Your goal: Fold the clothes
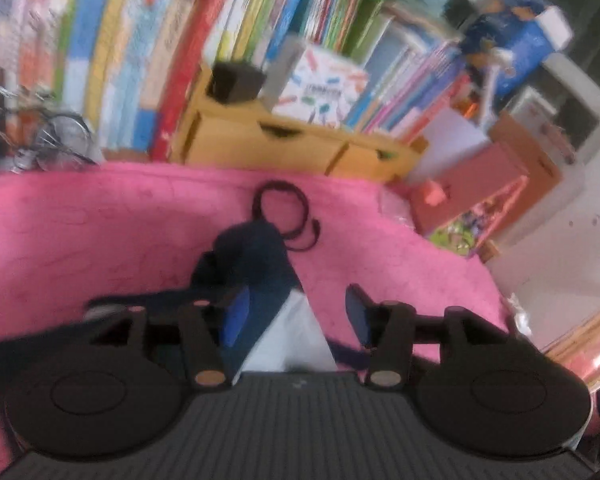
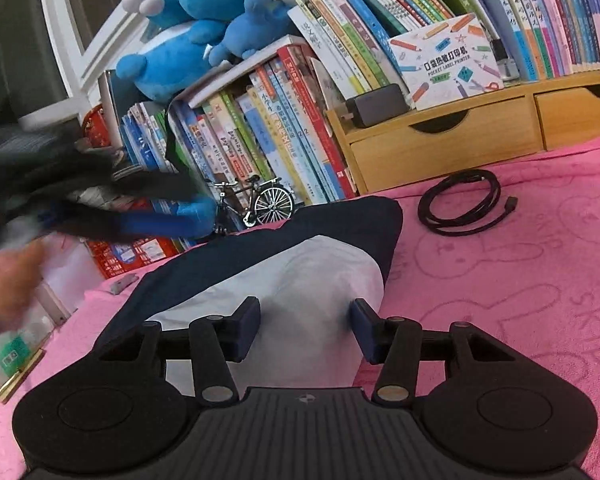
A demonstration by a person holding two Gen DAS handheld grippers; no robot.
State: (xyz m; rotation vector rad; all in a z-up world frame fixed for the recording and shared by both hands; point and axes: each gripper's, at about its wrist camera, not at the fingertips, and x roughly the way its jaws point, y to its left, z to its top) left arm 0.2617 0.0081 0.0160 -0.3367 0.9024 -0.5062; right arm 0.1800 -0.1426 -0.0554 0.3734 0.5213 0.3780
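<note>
- The right wrist view is sharp: the right hand-held gripper [image 2: 306,322] stands about half open, its blue pads either side of a raised white hump of the garment [image 2: 300,272] without pressing on it.
- That garment, white with navy sleeves and edge, lies folded on the pink cloth [image 2: 500,280] covering the table, near a coiled black cable [image 2: 460,204].
- Only this view shows the left hand-held gripper [image 2: 172,220] from outside, a blurred blue-tipped shape above the garment's far left edge, with a blurred hand [image 2: 8,280] below it.
- It alone shows blue plush toys [image 2: 204,40] on the books [image 2: 260,132] and a small model bicycle [image 2: 260,200].
- The left wrist view is blurred; its jaws stand partly open over the garment's navy and white folds, and whether the left pad touches the cloth cannot be told.
- Both views show the wooden drawer unit [image 1: 284,140].
</note>
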